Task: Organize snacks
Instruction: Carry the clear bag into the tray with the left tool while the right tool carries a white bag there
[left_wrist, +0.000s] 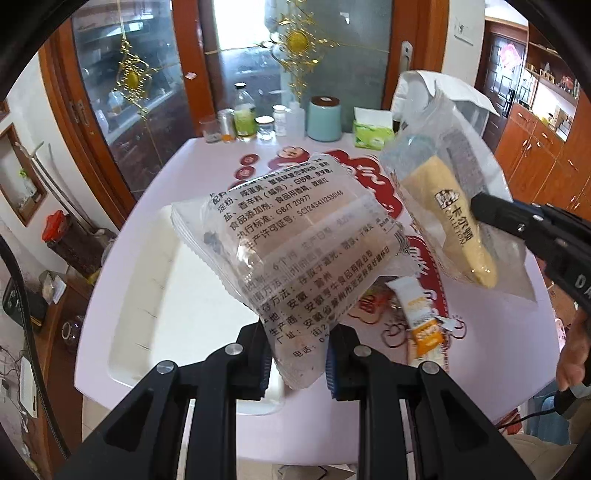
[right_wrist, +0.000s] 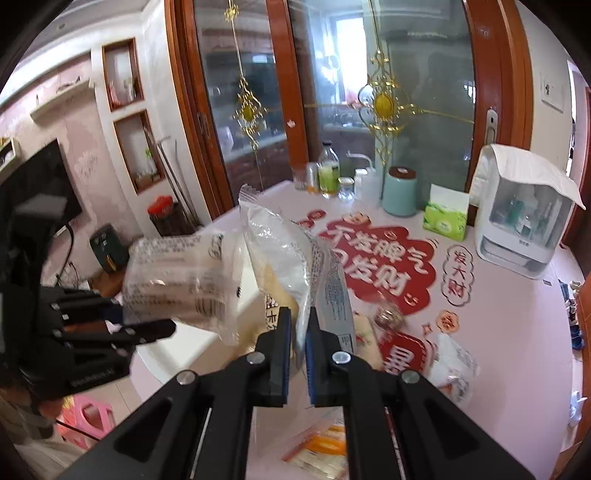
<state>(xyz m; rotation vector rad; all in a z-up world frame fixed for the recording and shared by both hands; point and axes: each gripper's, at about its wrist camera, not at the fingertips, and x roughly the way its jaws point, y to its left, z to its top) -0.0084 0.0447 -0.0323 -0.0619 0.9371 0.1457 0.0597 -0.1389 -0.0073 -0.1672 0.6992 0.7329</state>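
Your left gripper (left_wrist: 297, 363) is clamped on the brown pastry pack (left_wrist: 288, 243), your right gripper (right_wrist: 298, 341) on the yellow cake pack (right_wrist: 291, 266), both above the bench (left_wrist: 177, 310). Light, crinkly, slippery film; keep pinching sealed edges, not the soft cakes.

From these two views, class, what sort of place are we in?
Most likely a home dining area beside a kitchen: a table covered in a printed cloth, with bottles and a tissue pack at its far edge, wood-framed sliding glass doors, and wooden cabinets.
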